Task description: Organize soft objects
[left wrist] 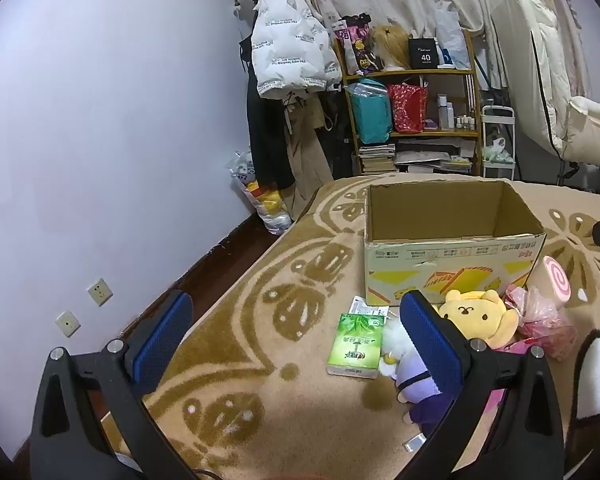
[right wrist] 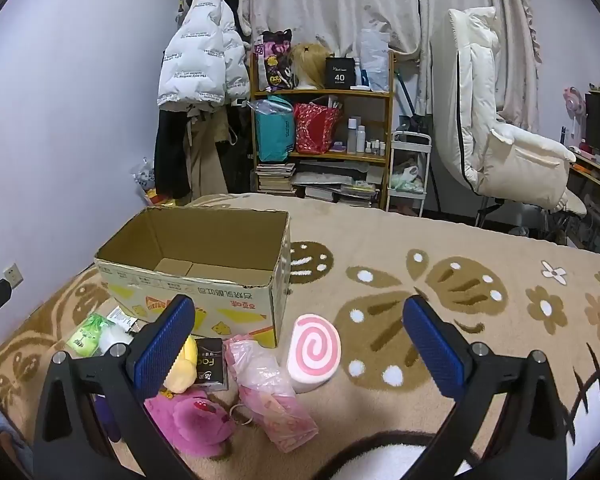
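Observation:
An open, empty cardboard box [left wrist: 452,248] [right wrist: 188,276] stands on the patterned blanket. In front of it lie a yellow bear plush [left wrist: 476,316] [right wrist: 184,364], a purple-and-white doll [left wrist: 412,372], a pink plush [right wrist: 192,420], a pink swirl-roll cushion [left wrist: 558,280] [right wrist: 314,352] and a pink plastic bag [left wrist: 540,320] [right wrist: 268,392]. A green packet [left wrist: 356,346] [right wrist: 86,336] lies left of them. My left gripper [left wrist: 296,344] is open above the blanket, its right finger over the doll. My right gripper [right wrist: 300,348] is open, the roll and bag lying between its fingers below.
A dark small box [right wrist: 210,362] lies by the yellow bear. Behind the bed are a wooden shelf [left wrist: 416,120] [right wrist: 324,136] full of bags and books, hanging coats [left wrist: 288,52] [right wrist: 200,60] and a white padded chair [right wrist: 496,128]. A wall [left wrist: 100,120] runs along the left.

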A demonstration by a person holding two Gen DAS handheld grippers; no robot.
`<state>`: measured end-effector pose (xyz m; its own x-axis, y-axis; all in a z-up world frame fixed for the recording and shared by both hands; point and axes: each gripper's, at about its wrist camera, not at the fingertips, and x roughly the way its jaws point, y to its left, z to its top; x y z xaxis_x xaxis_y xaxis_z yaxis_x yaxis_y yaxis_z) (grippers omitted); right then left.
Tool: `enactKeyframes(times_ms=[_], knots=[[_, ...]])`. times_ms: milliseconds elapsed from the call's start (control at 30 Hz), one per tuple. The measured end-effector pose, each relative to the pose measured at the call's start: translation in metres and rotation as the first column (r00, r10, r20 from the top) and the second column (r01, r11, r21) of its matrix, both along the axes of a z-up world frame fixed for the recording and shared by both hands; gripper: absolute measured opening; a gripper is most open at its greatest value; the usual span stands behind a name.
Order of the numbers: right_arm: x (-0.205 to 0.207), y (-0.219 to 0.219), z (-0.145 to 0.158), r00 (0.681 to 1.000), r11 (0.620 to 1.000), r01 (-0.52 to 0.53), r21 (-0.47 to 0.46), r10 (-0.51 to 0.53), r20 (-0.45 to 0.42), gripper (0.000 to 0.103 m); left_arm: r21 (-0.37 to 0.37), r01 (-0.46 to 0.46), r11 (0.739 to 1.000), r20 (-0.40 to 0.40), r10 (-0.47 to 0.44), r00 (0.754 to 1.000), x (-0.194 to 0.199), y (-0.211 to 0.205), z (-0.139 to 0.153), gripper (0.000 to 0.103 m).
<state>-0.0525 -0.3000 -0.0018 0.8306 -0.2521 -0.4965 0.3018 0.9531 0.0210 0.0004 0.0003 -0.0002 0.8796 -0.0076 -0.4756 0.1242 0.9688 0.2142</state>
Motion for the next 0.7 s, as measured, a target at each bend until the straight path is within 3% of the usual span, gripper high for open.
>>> enactKeyframes(times_ms=[700], knots=[[0.0013,0.0011,0.0005,1.0,1.0,0.008,-0.015,-0.008,-0.005,0.103,-0.029,-0.004,1.0,-0.017,0.003,1.0,0.0024,0.0033,-0.0017,0.102]])
